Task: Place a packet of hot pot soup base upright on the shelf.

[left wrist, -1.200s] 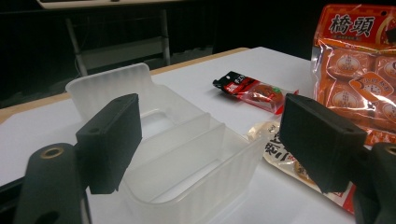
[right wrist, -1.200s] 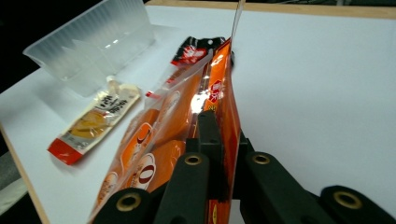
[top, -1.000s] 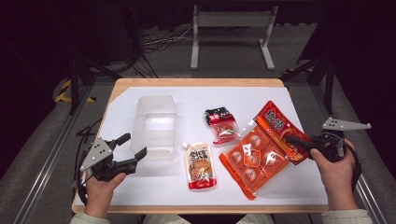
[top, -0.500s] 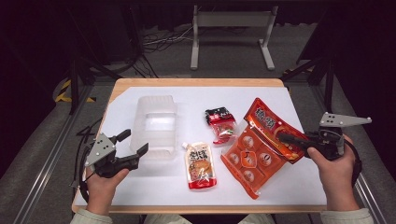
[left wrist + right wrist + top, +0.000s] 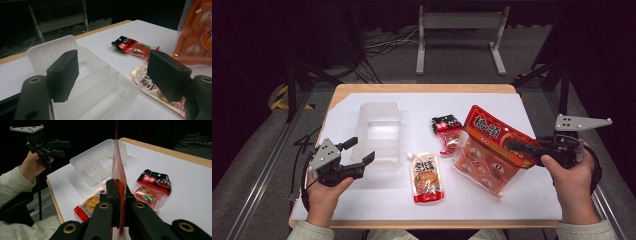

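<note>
Right gripper (image 5: 512, 145) clamped on orange snack bag (image 5: 492, 150) edge, bag tilted up off table (image 5: 532, 200); left gripper (image 5: 361, 151) jaws apart beside clear tray (image 5: 379, 132)

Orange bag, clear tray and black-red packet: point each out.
orange bag (image 5: 484, 159), high view, clear front panel.
clear tray (image 5: 380, 113), high view, far wall.
black-red packet (image 5: 446, 126), high view, black top part.

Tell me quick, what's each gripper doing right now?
Left gripper: open, holding nothing, near the clear container.
Right gripper: shut on the orange snack bag.
</note>
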